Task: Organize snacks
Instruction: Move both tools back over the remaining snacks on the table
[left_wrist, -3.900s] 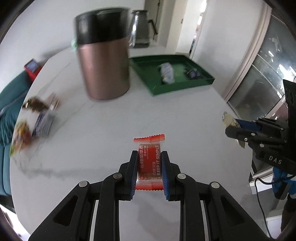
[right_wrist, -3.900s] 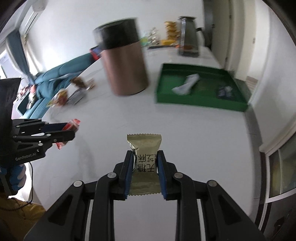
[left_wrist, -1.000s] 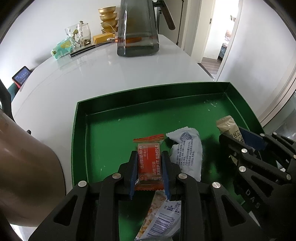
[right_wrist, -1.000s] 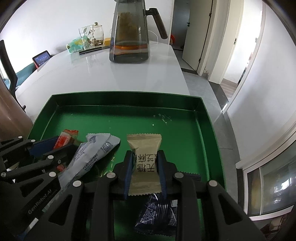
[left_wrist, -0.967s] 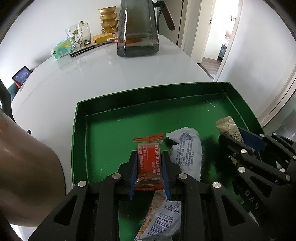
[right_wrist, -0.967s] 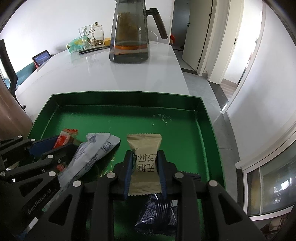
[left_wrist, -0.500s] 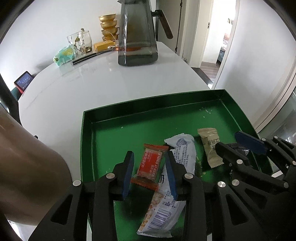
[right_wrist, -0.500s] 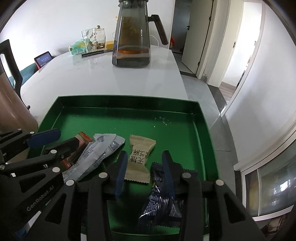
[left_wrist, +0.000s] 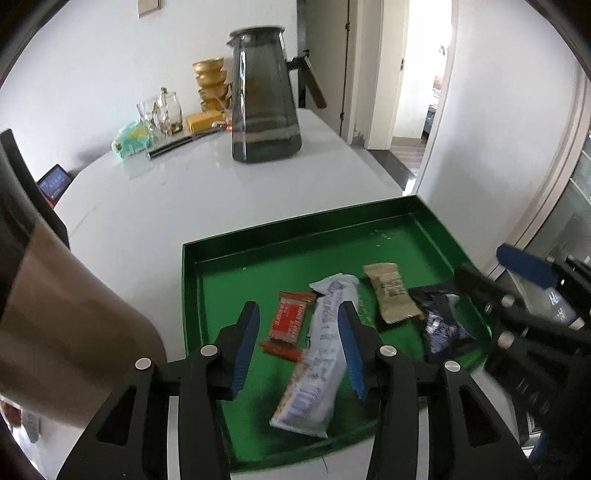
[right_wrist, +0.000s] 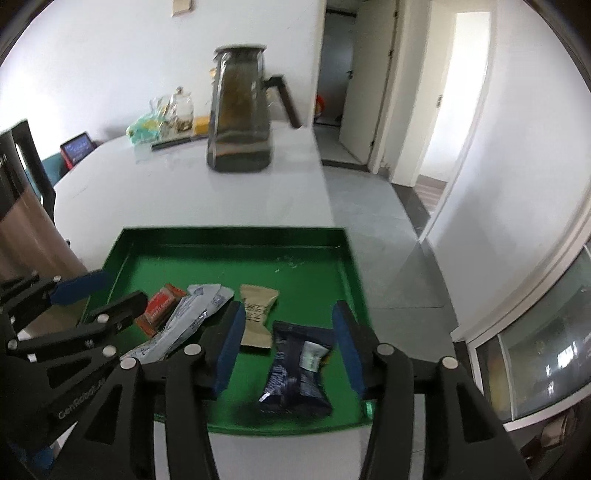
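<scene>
Both grippers hang spread and empty above a shallow green tray (left_wrist: 192, 295) on a glossy white table (left_wrist: 166, 206): the left gripper (left_wrist: 299, 343) at 6 o'clock over a crinkly red snack (left_wrist: 290, 319) and long white wrapper (left_wrist: 321, 354), the right gripper (right_wrist: 286, 350) over a tan packet (right_wrist: 256, 314) and dark foil pouch (right_wrist: 295, 373). Delivery looks done; fetching more snacks likely follows.

green tray (left_wrist: 192, 280), red snack (left_wrist: 290, 320), tan snack (right_wrist: 256, 314)

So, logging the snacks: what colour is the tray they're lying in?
Green: the tray is green inside and on its rim, clearest in the right wrist view.
</scene>
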